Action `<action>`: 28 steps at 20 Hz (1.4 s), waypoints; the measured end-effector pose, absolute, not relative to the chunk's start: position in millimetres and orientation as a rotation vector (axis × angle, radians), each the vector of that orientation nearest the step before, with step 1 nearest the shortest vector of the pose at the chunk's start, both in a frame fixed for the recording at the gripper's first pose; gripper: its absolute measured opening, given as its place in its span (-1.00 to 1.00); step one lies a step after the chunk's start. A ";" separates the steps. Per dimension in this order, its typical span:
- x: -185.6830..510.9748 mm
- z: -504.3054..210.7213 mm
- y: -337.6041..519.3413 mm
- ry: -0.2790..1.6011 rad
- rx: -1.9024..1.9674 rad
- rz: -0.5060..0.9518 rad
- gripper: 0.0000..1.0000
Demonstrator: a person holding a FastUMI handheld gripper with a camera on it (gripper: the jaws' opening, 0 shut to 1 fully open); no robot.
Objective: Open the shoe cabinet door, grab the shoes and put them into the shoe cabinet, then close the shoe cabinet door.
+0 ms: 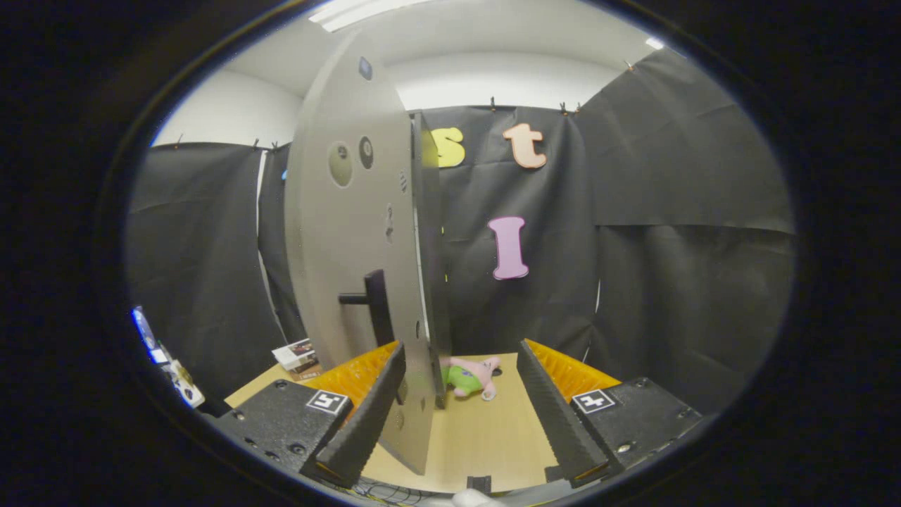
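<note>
Gripper [461,415]: fingers spread wide apart, holding nothing; ribbed inner pads [545,401] facing each other, square marker tags on the blocky bases.
Door: tall flat grey shoe cabinet door panel [348,267], swung open and seen nearly edge-on, rising at 11 o'clock from the gripper; bottom corner dipping between the fingers, close against the left finger's inner side, contact not clear.
Handle: dark straight bar handle [373,303] on the door's face, just above the left fingertip, at 10 o'clock from the gap.
Door surface: smooth and matte, with a few round holes and small drilled dots.
Cabinet body: dark narrow edge [428,246] just behind the door, at 12 o'clock.
Toy: small pink-and-green plush star figure [470,377] lying on the table at 12 o'clock, beyond the fingertips, beside the door's foot.
Table: pale wooden tabletop [479,443], smooth, under the fingers.
Booklets: small stack of printed booklets [299,355] at 10 o'clock, left of the door.
</note>
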State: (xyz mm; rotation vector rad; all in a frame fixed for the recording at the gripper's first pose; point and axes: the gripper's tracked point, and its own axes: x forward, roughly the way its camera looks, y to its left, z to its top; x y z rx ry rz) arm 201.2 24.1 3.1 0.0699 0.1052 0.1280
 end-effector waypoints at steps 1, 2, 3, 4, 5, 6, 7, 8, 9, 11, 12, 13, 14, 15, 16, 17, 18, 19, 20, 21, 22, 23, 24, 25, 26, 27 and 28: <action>206.2 2.7 24.3 0.109 0.076 0.141 1.00; 210.4 0.1 26.7 0.116 0.079 0.157 1.00; 213.4 -0.2 29.5 0.122 0.078 0.172 1.00; 215.6 0.2 32.6 0.124 0.076 0.186 1.00; 217.6 0.7 34.2 0.127 0.069 0.187 1.00; 216.8 1.2 33.4 0.123 0.061 0.182 1.00; 216.5 3.1 34.4 0.118 0.053 0.178 1.00; 217.1 4.2 41.1 0.112 0.055 0.192 1.00; 216.9 1.9 43.1 0.124 0.048 0.184 0.99; 215.4 3.0 45.3 0.122 0.038 0.161 0.92; 213.9 4.7 48.3 0.117 0.037 0.150 0.92; 212.2 2.5 52.1 0.121 0.038 0.140 0.92; 210.4 2.9 57.1 0.120 0.042 0.133 0.92; 208.3 2.2 62.8 0.124 0.044 0.127 0.92; 207.5 2.2 69.1 0.126 0.044 0.120 0.92; 206.8 1.9 75.5 0.125 0.042 0.112 0.92; 205.1 2.3 82.4 0.126 0.039 0.106 0.92; 204.4 1.8 89.5 0.123 0.039 0.102 0.92; 202.7 1.3 97.6 0.123 0.038 0.098 0.92; 203.5 0.9 107.1 0.121 0.040 0.096 0.92; 203.4 -0.3 116.3 0.124 0.039 0.097 0.92; 201.6 -1.0 122.9 0.125 0.040 0.097 0.92; 199.9 -2.3 127.5 0.124 0.038 0.098 0.92; 199.3 -1.8 134.5 0.123 0.037 0.098 0.92; 200.4 -3.0 140.9 0.125 0.035 0.091 0.92; 205.7 -1.9 151.6 0.122 0.036 0.081 0.92; 208.4 -1.6 157.4 0.118 0.036 0.073 0.92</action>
